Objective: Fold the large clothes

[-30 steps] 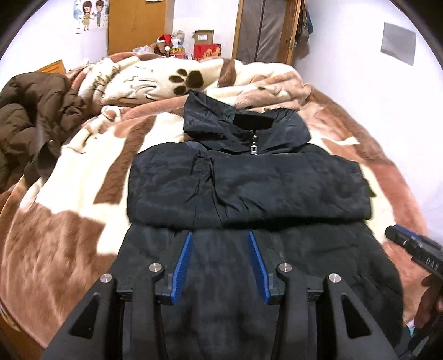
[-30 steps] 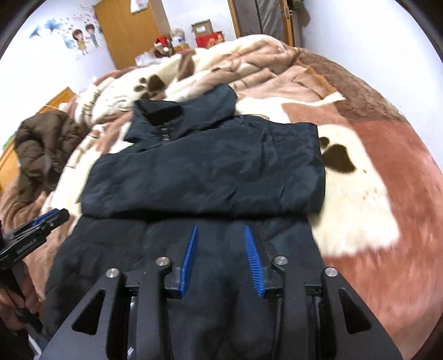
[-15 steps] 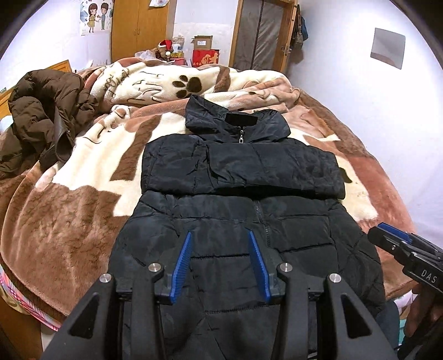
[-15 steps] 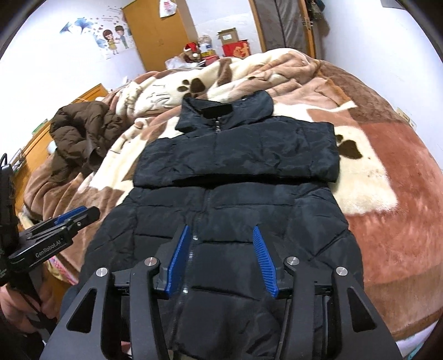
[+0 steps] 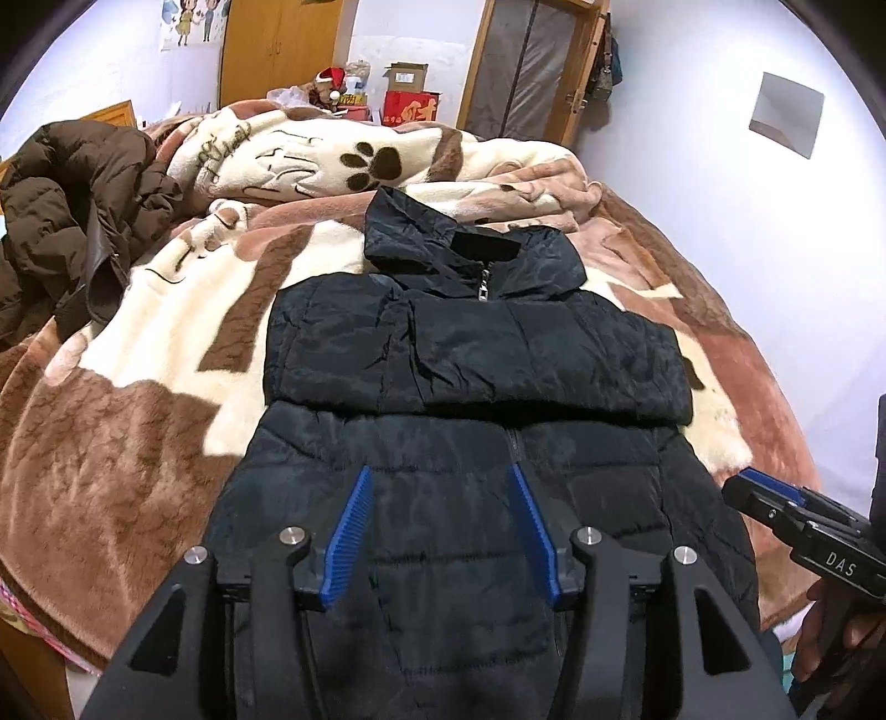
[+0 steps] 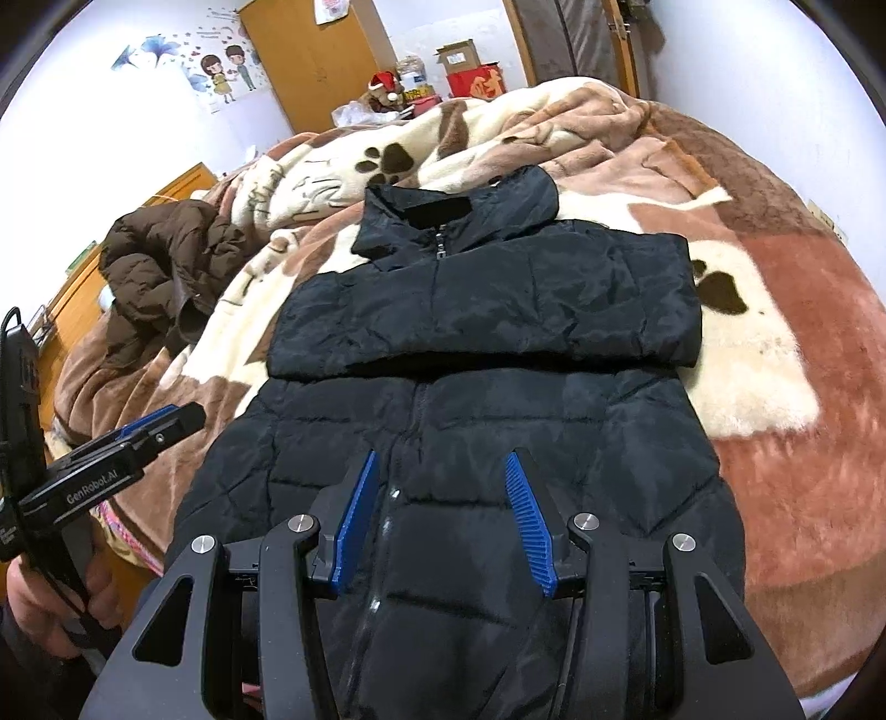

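Observation:
A black puffer jacket (image 5: 470, 387) lies front up on the bed, zipped, with both sleeves folded across the chest and the collar at the far end; it also shows in the right wrist view (image 6: 487, 343). My left gripper (image 5: 440, 487) is open and empty above the jacket's lower body. My right gripper (image 6: 440, 471) is open and empty above the same lower part. The right gripper shows at the right edge of the left wrist view (image 5: 758, 493), the left gripper at the left of the right wrist view (image 6: 166, 421). The jacket's hem is hidden under the grippers.
A brown and cream paw-print blanket (image 5: 166, 343) covers the bed. A brown puffer coat (image 5: 72, 221) lies heaped at the bed's left side. A white wall (image 5: 720, 138) runs along the right. Boxes (image 5: 410, 94) and a wardrobe (image 5: 277, 50) stand beyond the bed.
Both grippers pulled back and up from the jacket, then the left moved slightly forward again. The jacket has not moved. Both jaws stay open.

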`<state>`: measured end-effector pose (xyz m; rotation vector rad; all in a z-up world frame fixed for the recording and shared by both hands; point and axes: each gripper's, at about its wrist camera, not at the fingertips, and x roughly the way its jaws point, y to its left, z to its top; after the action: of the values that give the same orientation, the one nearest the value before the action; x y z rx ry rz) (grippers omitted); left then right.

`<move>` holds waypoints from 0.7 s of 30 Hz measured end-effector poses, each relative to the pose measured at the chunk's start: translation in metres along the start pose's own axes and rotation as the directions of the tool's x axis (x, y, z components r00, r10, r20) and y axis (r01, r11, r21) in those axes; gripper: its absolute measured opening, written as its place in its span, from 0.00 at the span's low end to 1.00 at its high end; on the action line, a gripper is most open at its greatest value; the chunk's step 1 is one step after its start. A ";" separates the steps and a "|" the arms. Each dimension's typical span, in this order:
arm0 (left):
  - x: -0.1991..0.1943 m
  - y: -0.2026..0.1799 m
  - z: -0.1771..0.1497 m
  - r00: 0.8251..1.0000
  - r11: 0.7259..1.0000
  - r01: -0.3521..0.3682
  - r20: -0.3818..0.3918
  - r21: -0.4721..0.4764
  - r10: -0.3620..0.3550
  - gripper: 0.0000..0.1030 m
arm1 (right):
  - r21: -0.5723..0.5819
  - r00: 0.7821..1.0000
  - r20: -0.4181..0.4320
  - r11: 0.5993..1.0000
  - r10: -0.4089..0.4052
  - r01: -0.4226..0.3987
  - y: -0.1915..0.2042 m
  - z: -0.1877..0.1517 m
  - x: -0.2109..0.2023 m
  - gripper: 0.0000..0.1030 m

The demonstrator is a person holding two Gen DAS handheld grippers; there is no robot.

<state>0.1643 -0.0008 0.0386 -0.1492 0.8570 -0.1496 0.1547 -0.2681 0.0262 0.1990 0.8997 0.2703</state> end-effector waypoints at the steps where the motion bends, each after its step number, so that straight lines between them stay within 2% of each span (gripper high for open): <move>1: 0.005 0.002 0.006 1.000 1.000 0.004 0.000 -0.003 -0.004 0.53 | 0.001 1.000 -0.003 1.000 -0.002 0.002 -0.003 0.007 0.005 0.47; 9: 0.063 0.010 0.079 1.000 0.999 0.009 0.006 0.030 -0.009 0.57 | -0.013 1.000 -0.002 1.000 -0.026 0.026 -0.032 0.080 0.055 0.48; 12: 0.087 0.014 0.113 1.000 0.999 0.014 0.010 0.032 -0.014 0.62 | -0.022 0.999 0.011 0.999 -0.036 0.036 -0.042 0.114 0.074 0.57; 15: 0.114 0.020 0.148 1.000 1.000 0.004 0.006 0.019 -0.005 0.63 | -0.017 0.999 0.015 0.999 -0.037 0.037 -0.053 0.148 0.093 0.57; 21: 0.183 0.027 0.207 0.999 1.000 -0.015 -0.046 0.002 0.015 0.64 | -0.005 0.998 -0.016 0.999 -0.052 0.052 -0.077 0.214 0.148 0.57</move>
<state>0.4418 0.0053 0.0312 -0.1381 0.9038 -0.1405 0.4232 -0.3070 0.0239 0.1689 0.9193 0.2256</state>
